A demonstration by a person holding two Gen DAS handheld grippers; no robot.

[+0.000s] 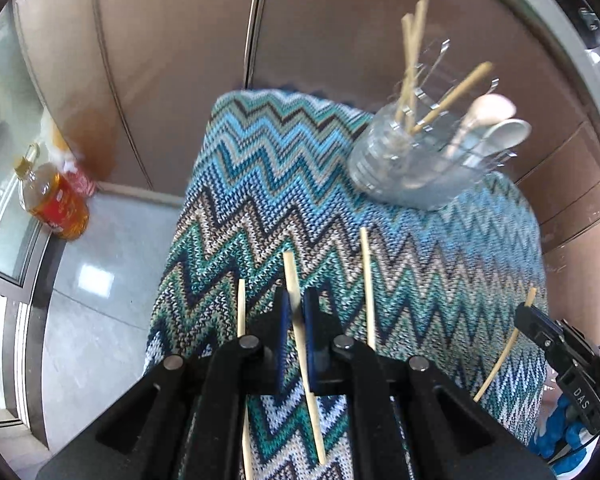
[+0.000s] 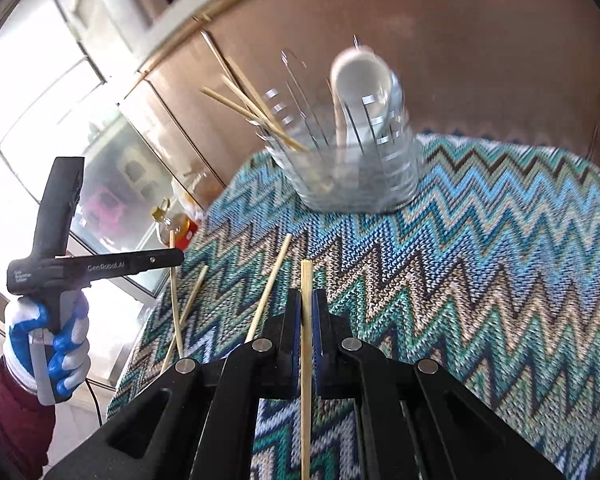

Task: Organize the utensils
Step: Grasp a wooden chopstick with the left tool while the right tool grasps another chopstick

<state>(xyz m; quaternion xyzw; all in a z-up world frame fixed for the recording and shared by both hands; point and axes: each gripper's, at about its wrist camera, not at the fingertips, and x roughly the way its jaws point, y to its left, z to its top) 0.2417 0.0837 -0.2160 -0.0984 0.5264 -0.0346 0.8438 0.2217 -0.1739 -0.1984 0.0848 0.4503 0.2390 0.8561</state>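
Note:
My left gripper (image 1: 295, 304) is shut on a wooden chopstick (image 1: 291, 276) above the zigzag cloth (image 1: 260, 208). Two more chopsticks lie beside it, one on the left (image 1: 241, 304) and one on the right (image 1: 367, 280). My right gripper (image 2: 307, 304) is shut on another chopstick (image 2: 306, 280); it also shows in the left wrist view (image 1: 529, 314). A clear holder (image 1: 412, 168) at the far end holds chopsticks (image 1: 412, 56) and white spoons (image 1: 496, 120). It also shows in the right wrist view (image 2: 352, 168). Loose chopsticks (image 2: 270, 280) lie left of my right gripper.
An oil bottle (image 1: 56, 196) stands on the floor at the left by a glass door. Brown cabinet panels (image 1: 172, 60) rise behind the covered table. The left gripper, held in a gloved hand (image 2: 48, 344), shows at the left of the right wrist view.

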